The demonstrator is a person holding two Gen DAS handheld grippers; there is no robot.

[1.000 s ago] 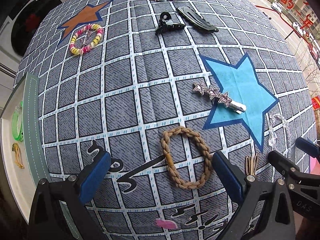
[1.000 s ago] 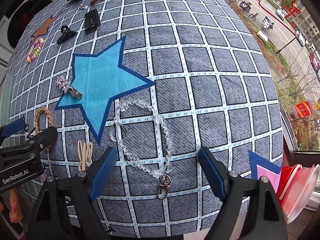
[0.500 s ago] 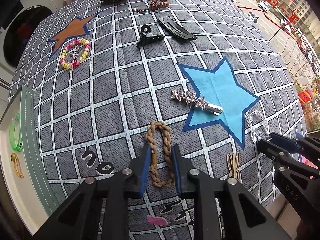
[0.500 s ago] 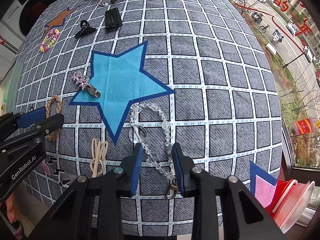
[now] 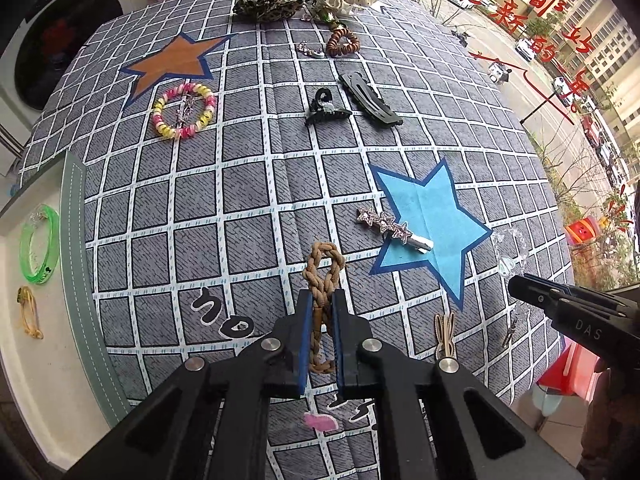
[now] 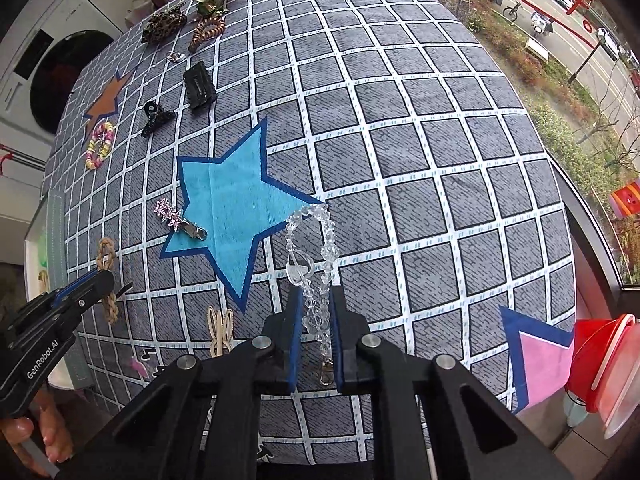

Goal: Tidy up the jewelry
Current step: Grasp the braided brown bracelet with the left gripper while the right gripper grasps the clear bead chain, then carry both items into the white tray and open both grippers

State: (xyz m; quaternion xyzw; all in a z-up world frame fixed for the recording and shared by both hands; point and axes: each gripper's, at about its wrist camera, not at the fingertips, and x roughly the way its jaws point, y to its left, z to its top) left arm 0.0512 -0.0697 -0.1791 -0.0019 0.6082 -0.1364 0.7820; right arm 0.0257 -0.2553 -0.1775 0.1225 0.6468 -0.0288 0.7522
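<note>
My left gripper is shut on a tan braided band, squeezed into a narrow loop and lifted off the checked cloth. My right gripper is shut on a clear crystal bead bracelet, its loop standing up above the cloth. The braided band also shows in the right wrist view, held by the left gripper. The right gripper shows in the left wrist view. A silver star clip lies on the blue star.
A white tray at the left edge holds a green bangle and a yellow clip. Also on the cloth: pink-yellow coil bracelet, black claw clip, black barrette, beige bunny clip, scrunchies at the far edge. Red container off the right edge.
Both grippers went from open around their items to shut on them. Both have since lifted, so the band and the bracelet hang pinched into narrow loops.
</note>
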